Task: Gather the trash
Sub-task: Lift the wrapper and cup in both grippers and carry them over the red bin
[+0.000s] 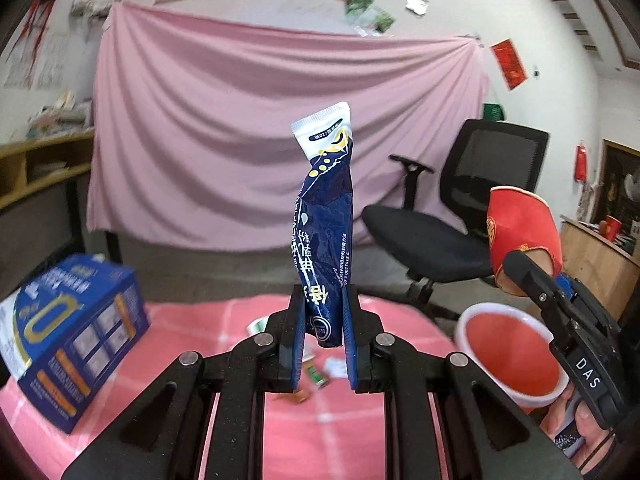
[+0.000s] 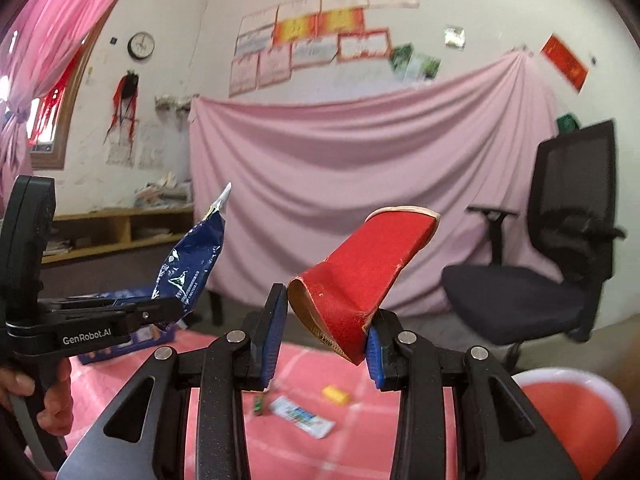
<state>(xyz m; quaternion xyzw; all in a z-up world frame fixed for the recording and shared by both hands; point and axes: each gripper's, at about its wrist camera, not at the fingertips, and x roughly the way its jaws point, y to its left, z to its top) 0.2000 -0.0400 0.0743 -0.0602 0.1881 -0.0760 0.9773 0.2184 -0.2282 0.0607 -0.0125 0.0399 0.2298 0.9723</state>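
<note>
Two pinches: my left gripper (image 1: 323,336) clamps the crinkled navy foil sachet (image 1: 325,216) upright between its fingers, my right gripper (image 2: 326,344) squeezes the squashed red paper cup (image 2: 360,276), both lifted to drop into the red white-rimmed plastic bowl (image 1: 510,350) below its fingers.

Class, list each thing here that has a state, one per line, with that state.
Left claw: shut on blue wrapper, held upright.
Right claw: shut on red cup, crushed, tilted.
Bin: open.
Blue box: closed, on the table.
White wrapper: lying flat on the table.

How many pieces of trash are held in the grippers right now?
2. A crumpled dark blue foil wrapper stands clamped in the left gripper; a squashed red paper cup sits in the right gripper. More scraps lie below.
</note>
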